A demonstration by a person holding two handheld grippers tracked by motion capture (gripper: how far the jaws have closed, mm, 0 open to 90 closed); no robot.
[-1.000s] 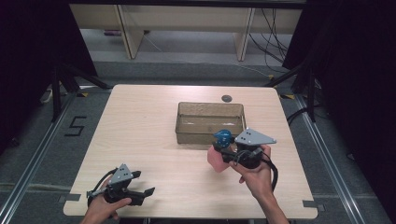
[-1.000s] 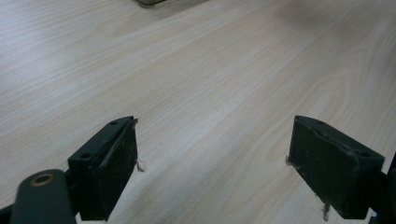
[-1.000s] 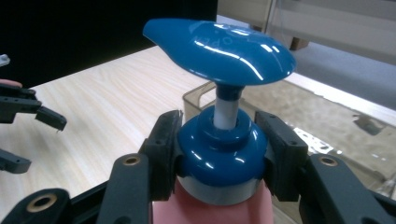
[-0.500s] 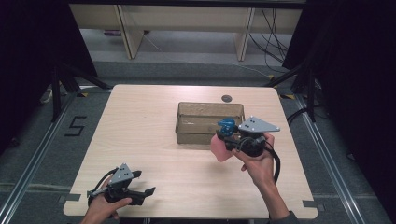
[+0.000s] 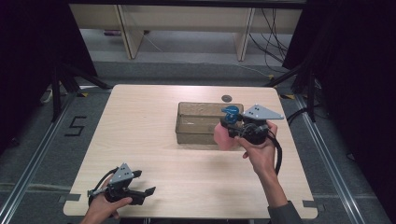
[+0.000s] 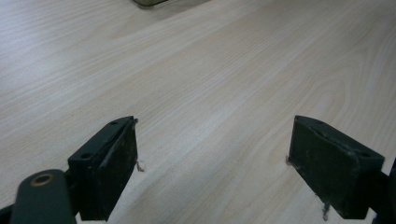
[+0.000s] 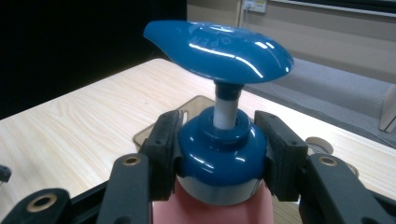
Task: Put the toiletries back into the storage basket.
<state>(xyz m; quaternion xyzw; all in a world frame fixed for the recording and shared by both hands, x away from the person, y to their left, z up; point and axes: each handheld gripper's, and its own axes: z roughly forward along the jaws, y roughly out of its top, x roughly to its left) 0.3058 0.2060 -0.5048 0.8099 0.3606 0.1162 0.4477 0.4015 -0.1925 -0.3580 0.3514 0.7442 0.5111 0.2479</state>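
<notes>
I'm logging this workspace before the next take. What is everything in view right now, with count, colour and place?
Table: one, pale wood, centre of the high view.
Bin: one, clear brownish, rectangular, on the table right of centre.
Pump bottle: one, pink body with blue cap and pump head, held off the table at the bin's right end.
Disc: one, small and dark, on the table beyond the bin.
Floor marking: one black "5", left of the table.
Shelving: pale wood, behind the table.
Left tongs: black, open and empty, at the table's near left edge.
Right tongs: black, shut on the bottle's blue cap.
</notes>
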